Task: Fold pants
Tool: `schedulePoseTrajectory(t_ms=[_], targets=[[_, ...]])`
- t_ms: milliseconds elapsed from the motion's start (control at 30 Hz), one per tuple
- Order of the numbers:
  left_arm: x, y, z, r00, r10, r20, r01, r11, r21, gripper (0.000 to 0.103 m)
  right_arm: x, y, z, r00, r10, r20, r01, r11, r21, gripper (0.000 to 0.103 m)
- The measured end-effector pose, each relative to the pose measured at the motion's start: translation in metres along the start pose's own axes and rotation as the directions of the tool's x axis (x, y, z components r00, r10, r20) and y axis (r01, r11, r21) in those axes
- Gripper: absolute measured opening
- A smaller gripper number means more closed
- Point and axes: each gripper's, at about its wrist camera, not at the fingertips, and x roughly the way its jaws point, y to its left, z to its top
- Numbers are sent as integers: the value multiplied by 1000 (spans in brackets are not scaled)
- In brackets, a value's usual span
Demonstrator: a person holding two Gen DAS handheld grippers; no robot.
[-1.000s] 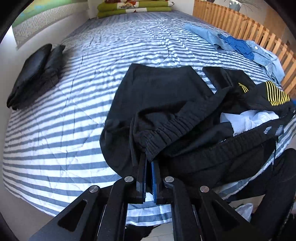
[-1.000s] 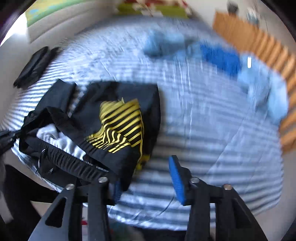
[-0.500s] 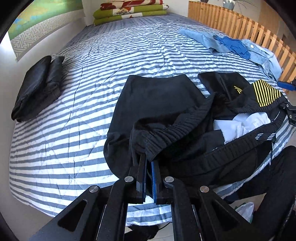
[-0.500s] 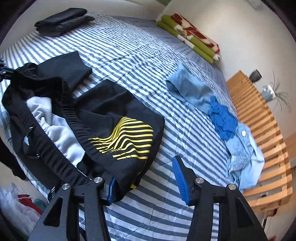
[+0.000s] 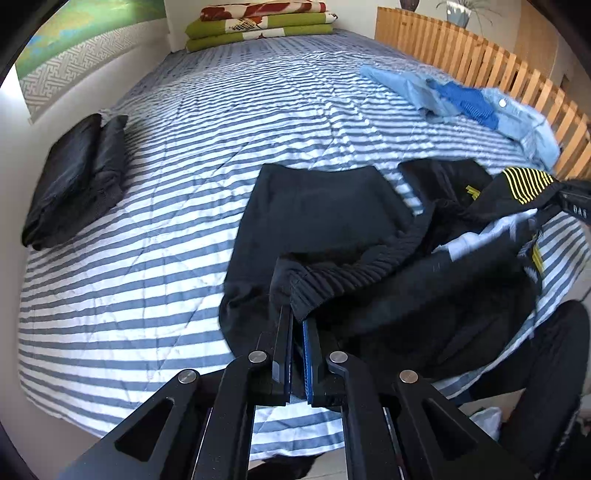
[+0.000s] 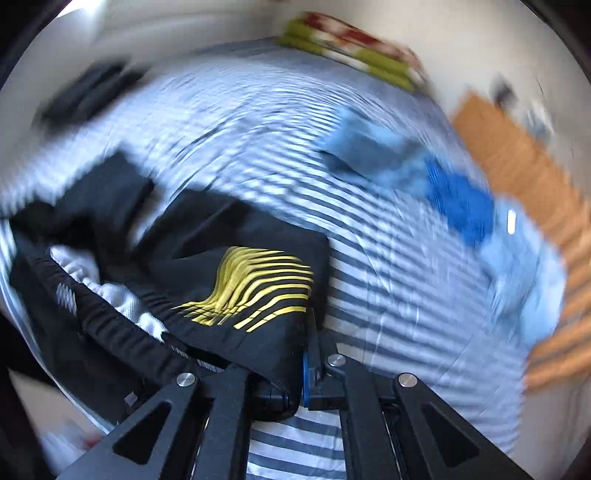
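Note:
Black pants [image 5: 325, 218] with yellow stripe print [image 5: 526, 184] and white lining lie crumpled on the striped bed near its front edge. My left gripper [image 5: 297, 321] is shut on the ribbed waistband at the left end. In the right wrist view, which is blurred, the same pants [image 6: 221, 236] show their yellow print [image 6: 258, 291], and my right gripper [image 6: 304, 354] is shut on the fabric just below that print. The right gripper's body [image 5: 576, 206] shows at the far right of the left wrist view, where it meets the pants.
A folded black garment [image 5: 74, 177] lies at the bed's left edge. Light blue denim with a blue cloth [image 5: 465, 103] lies at the back right beside a wooden slatted rail [image 5: 498, 70]. Folded green and red blankets [image 5: 258, 22] sit at the head. Striped bedding [image 5: 129, 280] is bare between them.
My right gripper was open beside the yellow print and has now shut on the pants. The left gripper keeps its hold on the waistband, and the waistband is stretched wider between the two.

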Motion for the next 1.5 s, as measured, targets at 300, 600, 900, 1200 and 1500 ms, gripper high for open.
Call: schedulePoseTrajectory(t_ms=[300,600,900,1200,1500], targets=[[32,-6,40,998,-29,-57,30,999,25,4,46,-58,-13,968,217,-123,-151,903,402,6],[39,-28,46,999,-13,-51,18,993,113,4,5,-23,-5,994,14,-105,-27,992,-120,42],[26,-46,52,998,-59,-26,63,987,145,4,14,25,-6,989,-141,-44,104,874,-475,58],[26,-48,47,998,-46,-34,51,984,170,4,23,58,-3,987,-138,80,158,772,-616,58],[27,-22,47,999,-15,-34,20,991,129,4,31,-1,31,999,5,-35,-12,976,-217,4]])
